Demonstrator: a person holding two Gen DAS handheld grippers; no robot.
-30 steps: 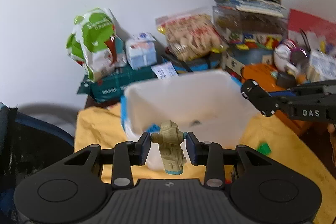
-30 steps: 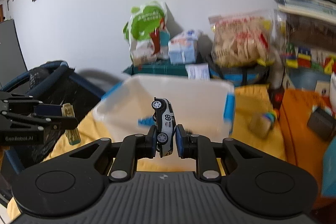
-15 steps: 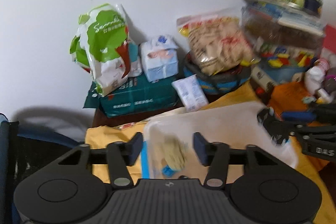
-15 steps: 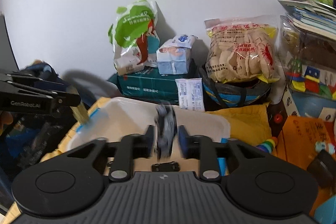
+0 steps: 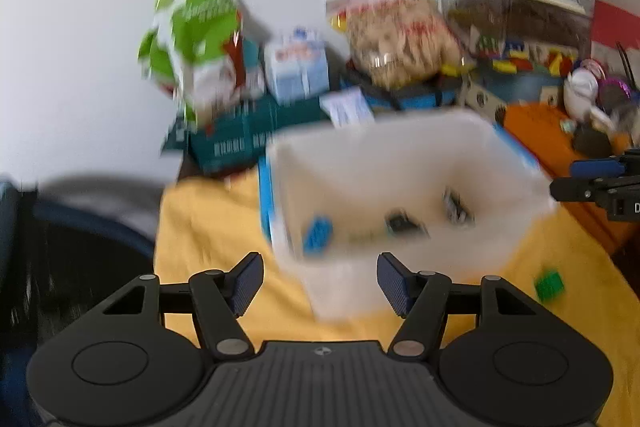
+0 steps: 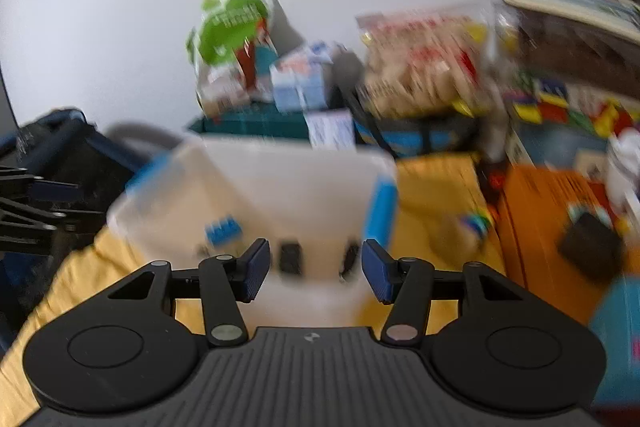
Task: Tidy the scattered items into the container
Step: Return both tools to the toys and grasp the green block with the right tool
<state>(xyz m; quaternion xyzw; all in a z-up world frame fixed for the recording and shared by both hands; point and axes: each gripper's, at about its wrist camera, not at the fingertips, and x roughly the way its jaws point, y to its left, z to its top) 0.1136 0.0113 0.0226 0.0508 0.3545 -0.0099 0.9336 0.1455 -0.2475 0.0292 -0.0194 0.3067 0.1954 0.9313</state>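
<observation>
The translucent white plastic container (image 5: 400, 163) is seen at 12 o'clock on the yellow-clothed tabletop (image 5: 208, 219). Left gripper (image 5: 320, 281) and right gripper (image 6: 313, 269) jaws are opening, empty. The small green block (image 5: 550, 285) at 3 o'clock may be overlooked.

Surface covered by a yellow cloth (image 5: 208, 227). Resting on it: a translucent white bin (image 5: 400, 155) with blue handles, a small green block (image 5: 550, 285) near the bin's right side, and an orange box (image 6: 548, 211) farther right.
</observation>
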